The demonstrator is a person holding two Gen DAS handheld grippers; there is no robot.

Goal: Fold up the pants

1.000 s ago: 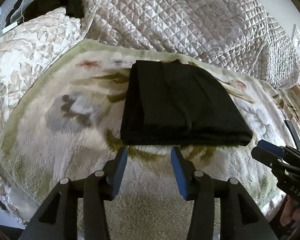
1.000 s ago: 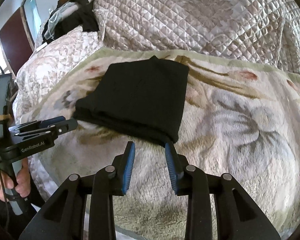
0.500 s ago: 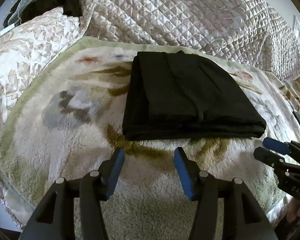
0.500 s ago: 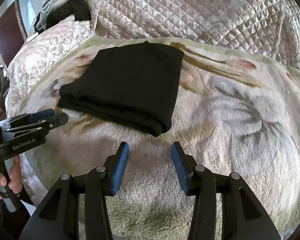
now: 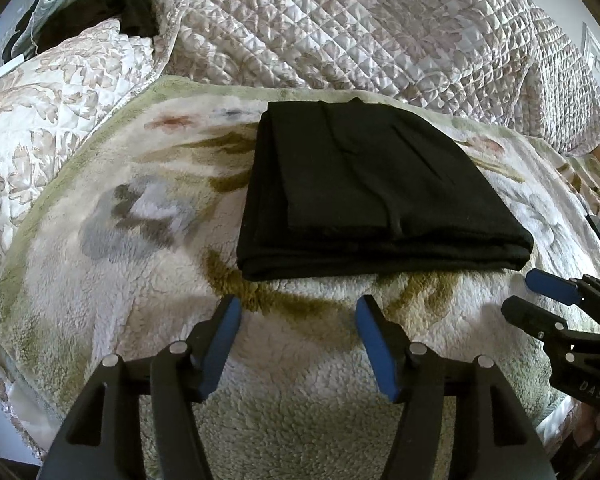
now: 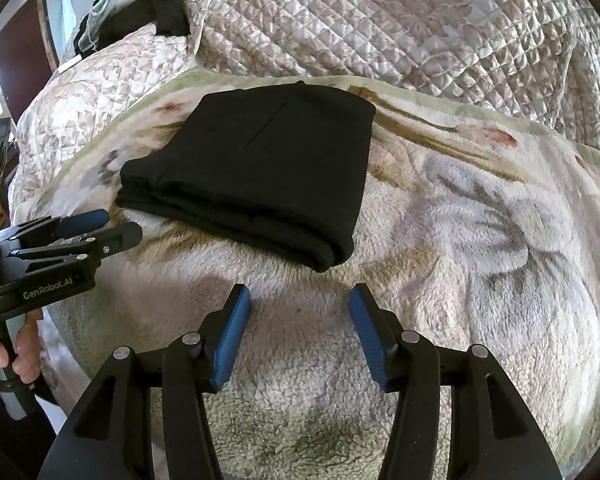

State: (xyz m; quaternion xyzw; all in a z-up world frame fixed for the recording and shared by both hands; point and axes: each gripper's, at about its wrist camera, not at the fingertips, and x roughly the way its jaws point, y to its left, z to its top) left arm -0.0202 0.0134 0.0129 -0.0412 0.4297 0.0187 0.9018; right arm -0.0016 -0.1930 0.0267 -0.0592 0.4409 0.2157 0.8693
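The black pants (image 5: 372, 192) lie folded into a flat rectangle on a fluffy floral blanket (image 5: 140, 280); they also show in the right wrist view (image 6: 260, 176). My left gripper (image 5: 298, 308) is open and empty, a short way in front of the pants' near folded edge. My right gripper (image 6: 299, 298) is open and empty, just in front of the pants' near right corner. The right gripper shows at the right edge of the left wrist view (image 5: 540, 296), and the left gripper shows at the left of the right wrist view (image 6: 100, 226).
A quilted beige bedspread (image 5: 360, 28) is bunched up behind the blanket. Dark clothes (image 5: 100, 4) are piled at the far left. The blanket's front edge (image 6: 60, 320) drops off near my hand.
Both grippers opened wider and drew back slightly from the folded pants. The pants have not moved.
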